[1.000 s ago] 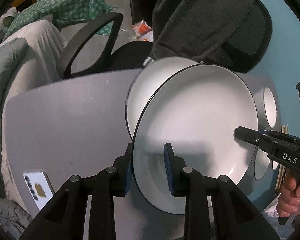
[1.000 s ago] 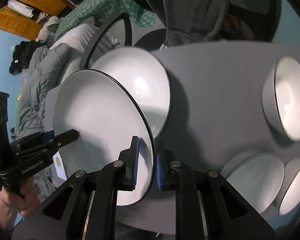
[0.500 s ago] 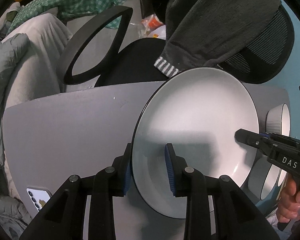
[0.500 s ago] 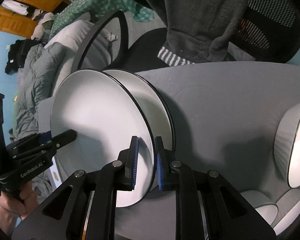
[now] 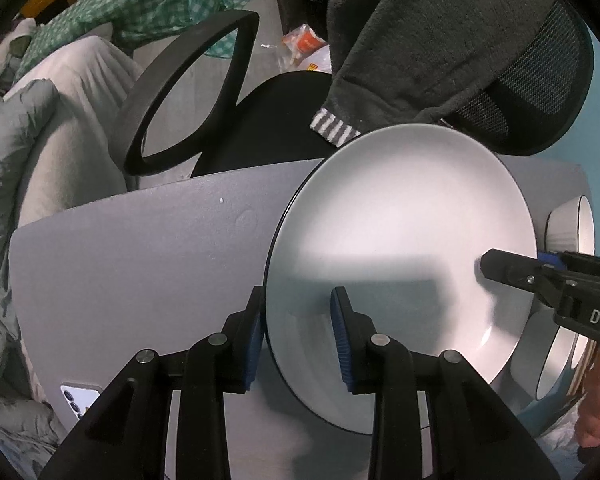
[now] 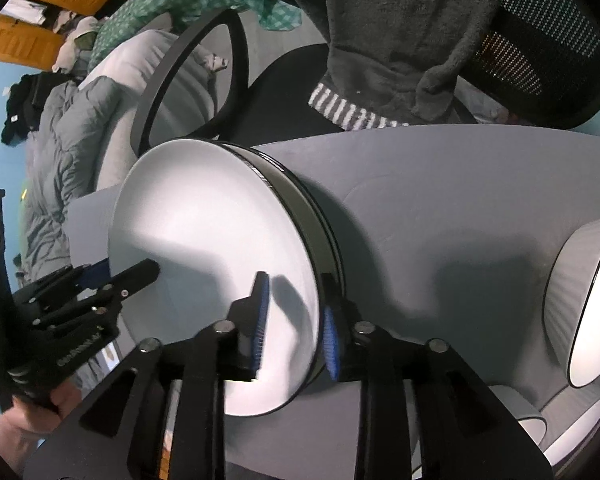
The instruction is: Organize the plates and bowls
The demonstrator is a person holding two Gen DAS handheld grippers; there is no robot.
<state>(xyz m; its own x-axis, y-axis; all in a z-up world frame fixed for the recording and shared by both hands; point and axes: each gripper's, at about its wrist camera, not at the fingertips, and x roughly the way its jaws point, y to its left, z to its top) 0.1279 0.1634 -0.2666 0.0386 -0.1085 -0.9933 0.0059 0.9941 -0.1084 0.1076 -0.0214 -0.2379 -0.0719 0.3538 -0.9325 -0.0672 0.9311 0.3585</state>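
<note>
Plate, top (image 5: 400, 248): white, dark-rimmed; stacked on a second plate (image 6: 320, 216) on the grey table (image 5: 140, 260); only the dark edge of the lower plate shows, in the right wrist view
Left gripper (image 5: 298, 332): points straight down; jaws narrow and opening; near rim of the top plate stands between the blue pads (image 5: 342, 336); inner pad clear of the plate face; outer pad sits just beside the rim, contact cannot be told
Right gripper (image 6: 294, 328): tilted steeply down; jaws opening, narrow gap; opposite rim of the stack lies between them; inner pad is blurred and stands off the white face; outer pad lies close to the dark edge
Hands: one hand (image 5: 596, 400) on the right gripper's handle at the frame edge; the other hand (image 6: 40, 412) on the left gripper's handle
Bowls: ribbed grey bowl (image 6: 588, 308) with white inside, well apart from the stack; further bowls (image 6: 572, 436) low at the same table end, partly cut off
Phone (image 5: 80, 396): lies on the near table corner; partly hidden by the left gripper
Surroundings: black office chair (image 5: 188, 92) behind the table; dark fleece garment (image 5: 440, 40) draped over its backrest; grey bedding (image 5: 20, 160) to the side
</note>
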